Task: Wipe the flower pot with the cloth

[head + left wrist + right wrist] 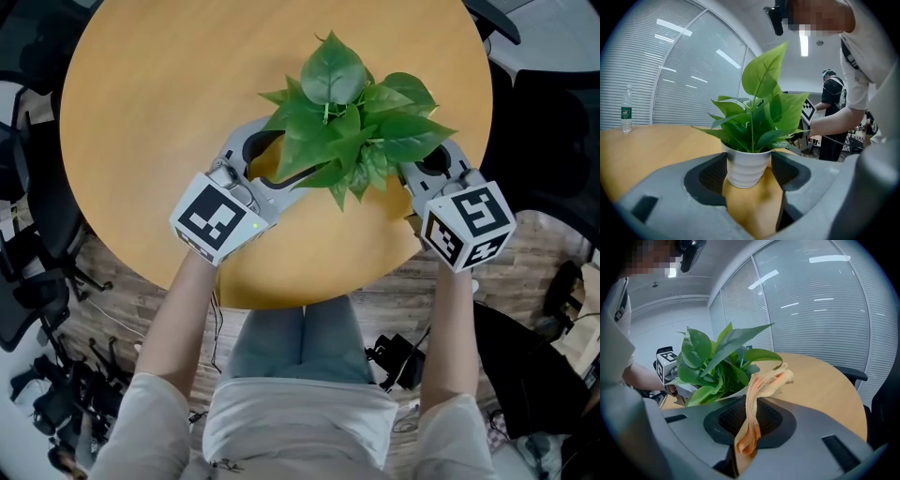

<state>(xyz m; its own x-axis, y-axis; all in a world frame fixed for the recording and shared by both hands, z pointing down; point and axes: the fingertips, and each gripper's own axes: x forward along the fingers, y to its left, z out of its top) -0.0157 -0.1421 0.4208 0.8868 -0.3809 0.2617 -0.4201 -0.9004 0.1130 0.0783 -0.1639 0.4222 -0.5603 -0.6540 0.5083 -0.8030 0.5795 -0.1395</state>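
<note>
A leafy green plant stands in a white ribbed pot on the round wooden table. From above, its leaves hide the pot. My left gripper reaches in from the left with its jaws either side of the pot, the pads close by the rim without clearly pressing. My right gripper sits at the plant's right side, shut on an orange cloth. The cloth hangs out between the jaws and its free end lies close against the leaves.
A water bottle stands far off on the table. Office chairs and cables crowd the floor at the left. A dark chair sits beyond the table's far edge, and another person stands in the background.
</note>
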